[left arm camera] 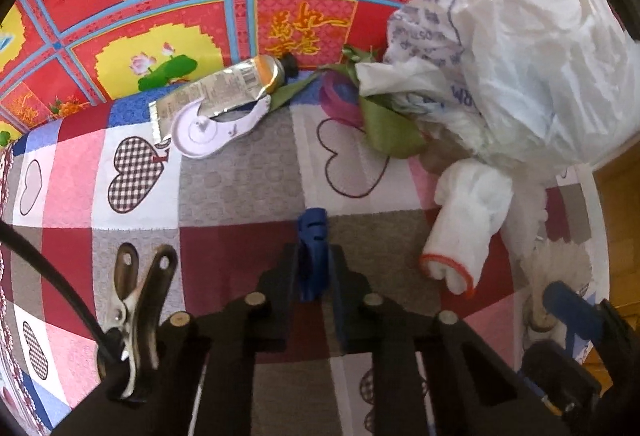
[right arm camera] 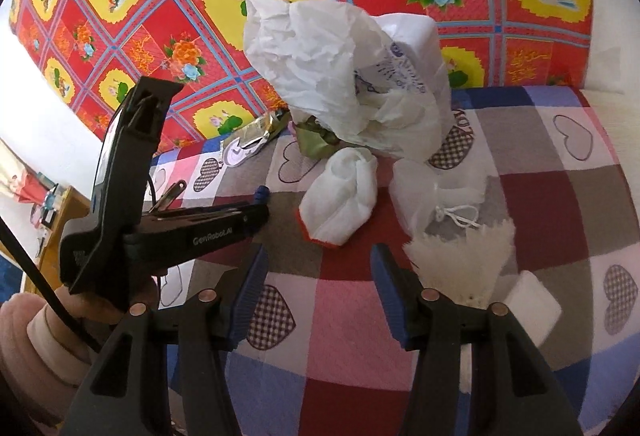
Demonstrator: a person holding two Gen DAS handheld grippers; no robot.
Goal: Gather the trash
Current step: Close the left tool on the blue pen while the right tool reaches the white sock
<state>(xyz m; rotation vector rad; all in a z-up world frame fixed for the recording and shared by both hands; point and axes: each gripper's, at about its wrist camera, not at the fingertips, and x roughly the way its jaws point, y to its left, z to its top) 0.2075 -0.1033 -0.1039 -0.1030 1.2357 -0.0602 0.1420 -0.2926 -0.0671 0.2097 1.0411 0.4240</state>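
The left hand-held gripper (left arm camera: 314, 236) was clenched, its blue fingertips pressed together with nothing between them, pointing down at the checked heart-patterned bedspread (left arm camera: 240, 172). The right hand-held gripper (right arm camera: 320, 296) stood released, jaws apart over bare cloth. The trash lay ahead on the bed: a crumpled white plastic bag (right arm camera: 340, 76), a rolled white sock with a red cuff (right arm camera: 340, 204), a squeezed metal tube (left arm camera: 224, 92) (partly on a white paper cutout), and green wrapping (left arm camera: 388, 132) beside the bag.
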